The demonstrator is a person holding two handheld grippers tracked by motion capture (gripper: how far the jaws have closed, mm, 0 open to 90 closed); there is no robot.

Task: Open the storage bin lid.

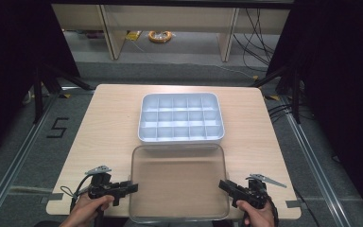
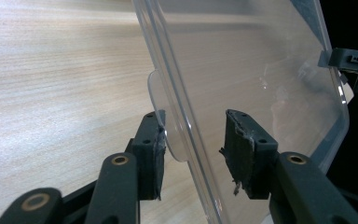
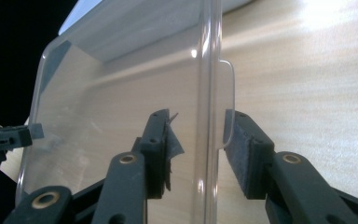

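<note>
Both hands are at the near edge of the wooden table (image 1: 104, 123), one at each side of a clear plastic lid (image 1: 178, 182), which lies flat-looking just in front of the person, between the two tools. Beyond the lid, its far edge just beside it, a white compartment tray (image 1: 181, 118) sits on the middle of the table, its small square cells showing bare. The left gripper (image 1: 131, 187) comes in level from the lid's left side, and in the left gripper view its jaws straddle the lid's rim (image 2: 177, 107): the left pad (image 2: 157, 149) is against the small rounded tab (image 2: 161, 100) on the outside of the rim, while the other pad sits inside behind the clear plastic with a gap showing to the rim, so whether the clamp really bites I cannot tell; the jaws stand narrow. The right gripper (image 1: 223, 185) mirrors it on the lid's right side, and in the right gripper view its narrow jaws bracket the rim (image 3: 209, 93), one pad (image 3: 242, 149) touching the tab (image 3: 228, 93) on the outer edge, the other (image 3: 161, 144) a little clear of the rim on the inner side. Across the lid, each gripper view catches the opposite tool at the far rim
</note>
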